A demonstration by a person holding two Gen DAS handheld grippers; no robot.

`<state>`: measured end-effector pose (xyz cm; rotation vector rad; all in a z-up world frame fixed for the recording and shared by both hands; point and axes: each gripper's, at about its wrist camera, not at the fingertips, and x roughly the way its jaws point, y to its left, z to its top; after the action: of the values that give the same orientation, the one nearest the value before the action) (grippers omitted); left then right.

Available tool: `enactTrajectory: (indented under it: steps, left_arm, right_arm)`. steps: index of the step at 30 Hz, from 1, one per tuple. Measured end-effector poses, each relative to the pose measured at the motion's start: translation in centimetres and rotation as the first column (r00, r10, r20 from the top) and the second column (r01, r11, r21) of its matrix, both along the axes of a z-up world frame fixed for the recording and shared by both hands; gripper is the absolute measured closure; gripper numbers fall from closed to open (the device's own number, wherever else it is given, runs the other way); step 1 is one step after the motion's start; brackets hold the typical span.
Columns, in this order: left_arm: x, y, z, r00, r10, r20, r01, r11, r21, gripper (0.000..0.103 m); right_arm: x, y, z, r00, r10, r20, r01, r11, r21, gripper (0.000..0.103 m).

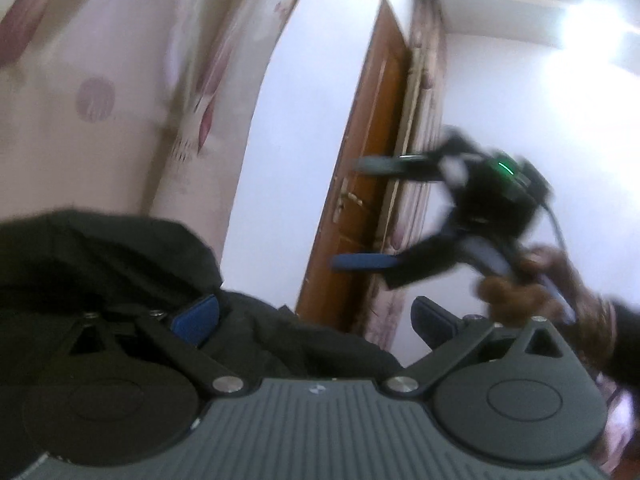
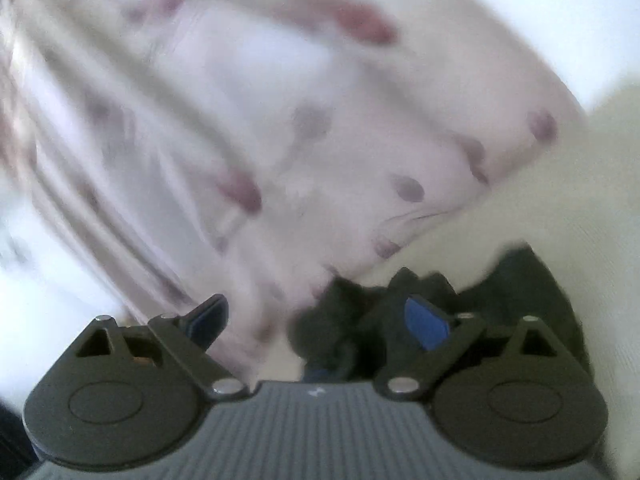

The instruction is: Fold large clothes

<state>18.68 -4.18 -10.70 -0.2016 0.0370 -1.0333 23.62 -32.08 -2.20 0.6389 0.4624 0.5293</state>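
A black garment [image 1: 100,264] is bunched low at the left of the left wrist view, over my left gripper's left finger. My left gripper [image 1: 316,316] is open, fingers wide apart, with only cloth draped on one side. My right gripper [image 1: 364,216] shows in that view at the right, raised in the air, held by a hand, fingers spread wide and empty. In the right wrist view my right gripper [image 2: 320,316] is open, and the black garment [image 2: 440,292] lies crumpled around its right finger. The view is blurred.
A brown wooden door [image 1: 368,168] stands ahead in the left wrist view, with white wall and pink patterned curtains [image 1: 120,80] to the left. A pink patterned curtain [image 2: 280,120] fills the right wrist view above a cream surface [image 2: 580,180].
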Motion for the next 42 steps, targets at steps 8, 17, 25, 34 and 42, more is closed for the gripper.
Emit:
enactTrajectory:
  steps: [8, 17, 25, 34, 42]
  left_arm:
    - [-3.2, -0.3, -0.3, 0.995, 0.090, 0.041, -0.089, 0.995, -0.037, 0.002]
    - [-8.4, 2.8, 3.0, 0.966, 0.249, 0.075, -0.241, 0.966, -0.096, 0.000]
    - [-1.8, 0.2, -0.3, 0.962, 0.186, -0.198, -0.171, 0.981, 0.091, 0.000]
    - [-2.5, 0.7, -1.5, 0.984, 0.085, -0.157, -0.087, 0.996, -0.009, 0.000]
    - [-3.0, 0.9, -2.1, 0.987, 0.091, -0.132, -0.095, 0.995, -0.022, 0.000]
  right_arm:
    - [7.0, 8.3, -3.5, 0.976, 0.136, -0.172, -0.183, 0.937, -0.296, 0.038]
    - [2.2, 8.2, -1.7, 0.995, 0.097, 0.032, -0.079, 0.930, -0.358, 0.090]
    - [-3.0, -1.9, -7.6, 0.985, -0.159, -0.065, 0.160, 0.987, 0.019, 0.092]
    - [0.7, 1.3, -4.5, 0.984, -0.103, -0.146, 0.076, 0.981, -0.179, 0.000]
    - [5.2, 8.6, -3.9, 0.966, -0.045, -0.255, -0.038, 0.951, -0.308, 0.000]
